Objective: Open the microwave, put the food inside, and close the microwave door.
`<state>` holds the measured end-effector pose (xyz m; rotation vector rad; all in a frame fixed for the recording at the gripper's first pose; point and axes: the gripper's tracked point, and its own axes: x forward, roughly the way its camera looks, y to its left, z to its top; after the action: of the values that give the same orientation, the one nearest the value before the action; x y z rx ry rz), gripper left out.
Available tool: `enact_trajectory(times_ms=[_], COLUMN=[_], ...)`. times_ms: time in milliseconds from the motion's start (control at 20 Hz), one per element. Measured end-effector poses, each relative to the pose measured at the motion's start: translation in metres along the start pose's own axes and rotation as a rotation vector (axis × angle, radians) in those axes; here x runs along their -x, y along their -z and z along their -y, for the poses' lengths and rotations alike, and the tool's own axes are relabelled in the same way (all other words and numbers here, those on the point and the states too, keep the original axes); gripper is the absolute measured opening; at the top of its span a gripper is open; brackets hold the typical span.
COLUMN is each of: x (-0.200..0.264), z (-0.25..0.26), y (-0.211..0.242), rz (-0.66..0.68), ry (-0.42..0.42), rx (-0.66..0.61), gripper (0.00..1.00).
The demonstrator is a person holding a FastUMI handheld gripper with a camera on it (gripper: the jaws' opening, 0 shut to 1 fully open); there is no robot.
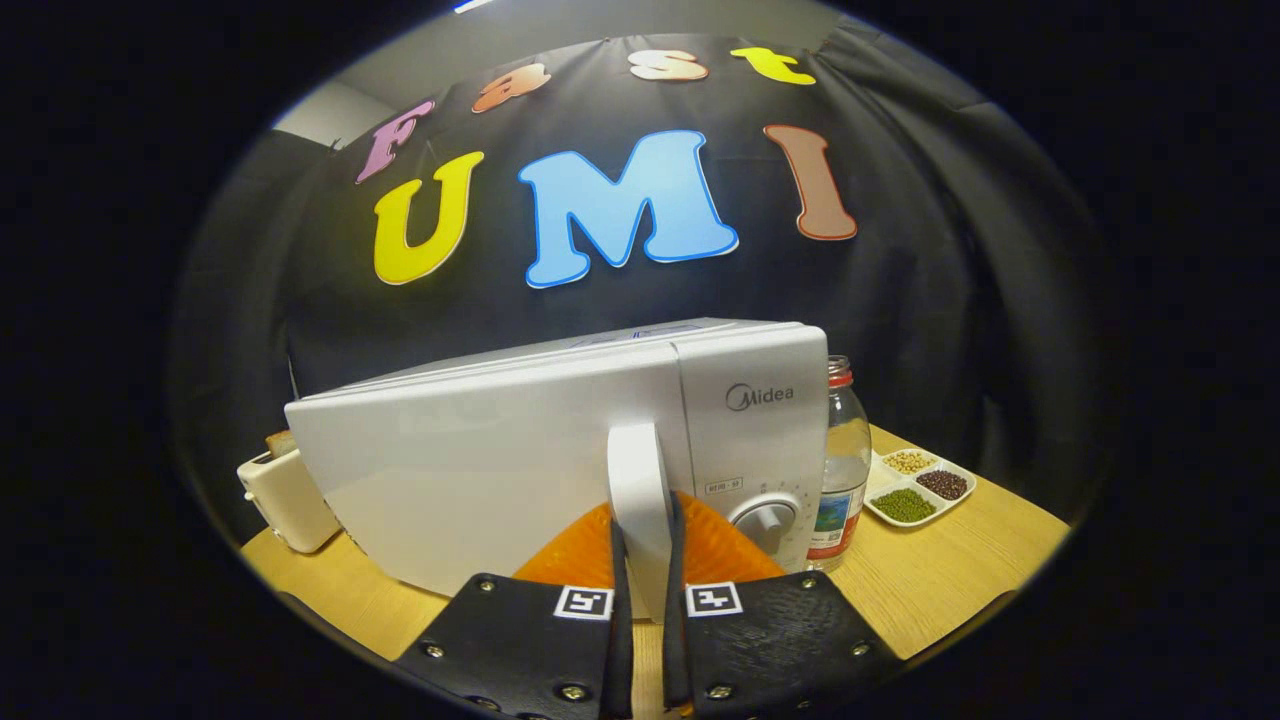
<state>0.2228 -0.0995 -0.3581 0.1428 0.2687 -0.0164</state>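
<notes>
A white microwave (480, 460) stands on the wooden table straight ahead of me. Its door is swung a little outward from the body, and the control panel with a round knob (765, 522) sits at its right end. The door's white vertical handle (640, 500) runs down between my two orange fingers (720, 545). My gripper (645, 560) is shut on this handle, one finger pressing on each side. The inside of the oven is hidden behind the door. I cannot pick out the food from here.
A cream toaster (285, 497) with a slice in it stands left of the microwave. To its right stands a clear bottle (845, 470) with a red cap, then a white divided dish (920, 487) of beans and grains. Bare tabletop (960, 570) lies at the right.
</notes>
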Motion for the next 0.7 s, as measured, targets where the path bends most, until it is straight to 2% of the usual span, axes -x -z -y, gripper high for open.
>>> enact_trajectory(times_ms=[100,250,700], x=[0.009,0.038,0.129], z=[-0.003,-0.01,-0.051], y=[0.002,0.008,0.03], rz=[-0.013,0.0,-0.047], ry=[-0.013,-0.028,-0.113], rx=[-0.023,0.058,0.065], gripper=[0.12,0.12,0.12])
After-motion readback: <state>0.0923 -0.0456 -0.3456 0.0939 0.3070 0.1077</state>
